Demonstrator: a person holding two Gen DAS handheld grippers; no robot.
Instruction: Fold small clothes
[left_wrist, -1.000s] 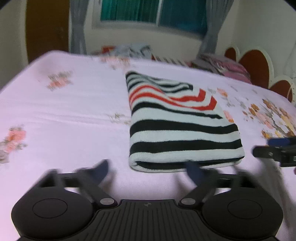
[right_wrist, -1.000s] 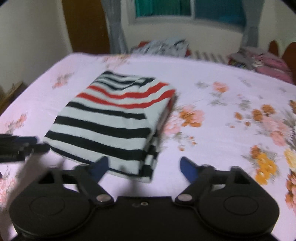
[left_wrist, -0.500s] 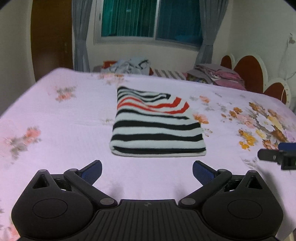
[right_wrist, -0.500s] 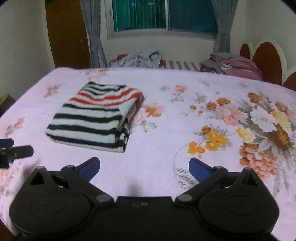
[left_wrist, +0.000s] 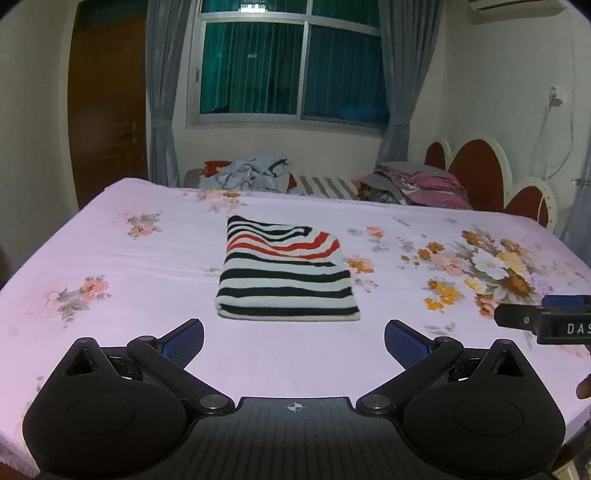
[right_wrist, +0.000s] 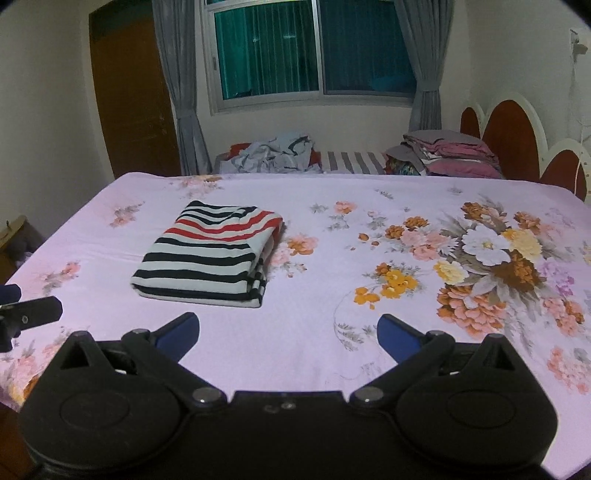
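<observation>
- Your left gripper (left_wrist: 293, 341) is spread wide with nothing between its blue pads (left_wrist: 184, 341); it hangs over bare sheet at the near edge of the bed (left_wrist: 122, 254).
- Your right gripper (right_wrist: 288, 338) is likewise released and empty, its jaws having just finished opening to their widest. It sits just to the right of the left one, over the near edge.
- In each wrist view the tip of the other tool pokes in from the side, so the two are close together and level with one another.
- Beyond both tools, apart from them, lies the shirt (left_wrist: 286, 273): black and white stripes with red bands toward its far end. It is a tidy flat rectangle on the left-centre of the pink floral sheet, with the folded edge nearest you.
- At the far side of the bed sits a crumpled grey heap of clothes (left_wrist: 255, 173), and to its right a neat stack of pink and grey pieces (left_wrist: 421, 182) by the headboard (left_wrist: 480, 173).
- My reading: this shirt's fold is done and you are clear of it, between garments.
- The next move likely calls for a long reach to the far heap to bring one fresh piece onto open sheet, without dragging across the folded shirt.
</observation>
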